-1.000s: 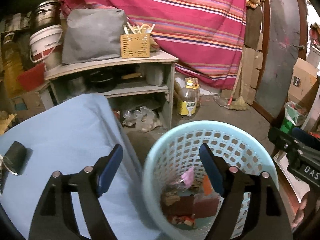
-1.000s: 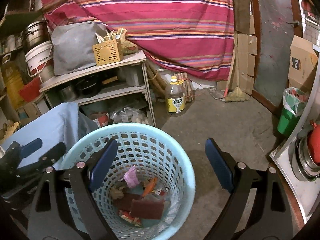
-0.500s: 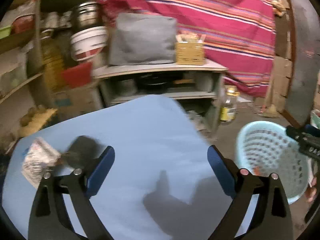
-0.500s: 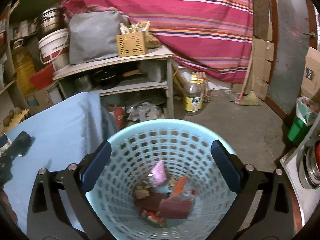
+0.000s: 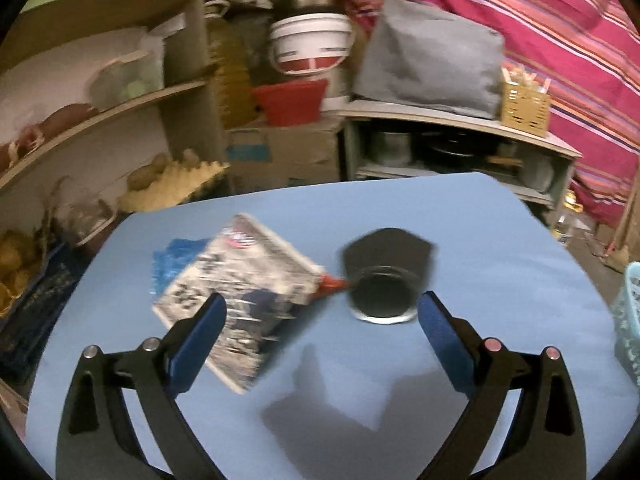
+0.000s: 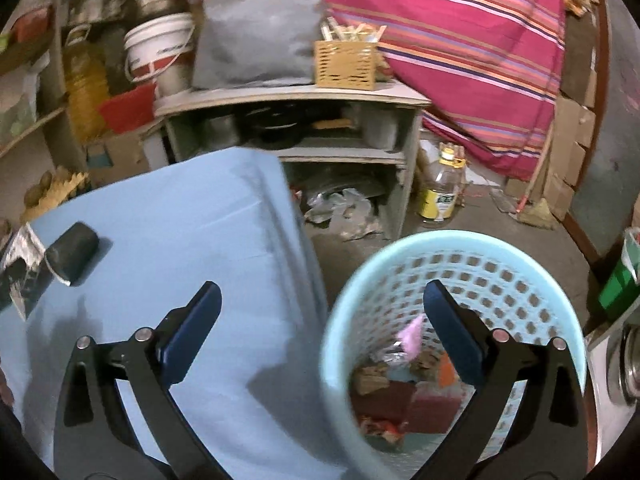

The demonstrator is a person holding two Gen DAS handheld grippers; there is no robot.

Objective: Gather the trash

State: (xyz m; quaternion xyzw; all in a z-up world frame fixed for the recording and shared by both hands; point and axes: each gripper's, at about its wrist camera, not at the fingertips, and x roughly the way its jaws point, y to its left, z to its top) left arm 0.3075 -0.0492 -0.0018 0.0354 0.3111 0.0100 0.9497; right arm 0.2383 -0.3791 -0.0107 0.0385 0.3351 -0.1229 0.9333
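In our left wrist view, a blue wrapper lies farthest left on the blue tablecloth, partly under a printed foil packet. Our left gripper hovers above the cloth with its jaws spread wide and nothing between them. The left finger overlaps the packet's near corner in the picture; we cannot tell whether it touches. A small red scrap pokes out between the packet and a dark cup lying on its side, mouth toward us. The cup sits just ahead of the right finger, inside the gap's right half. At the far right edge a sliver of the pale blue basket shows.

In our right wrist view, the same packet and the cup lie at the far left of the cloth, well apart from our right gripper. Its jaws are likewise wide apart and hold nothing. The left finger hangs over the cloth, the right one over the basket standing on the floor beside the table. Inside it we see collected trash: a pink scrap, brown and red pieces, an orange bit.
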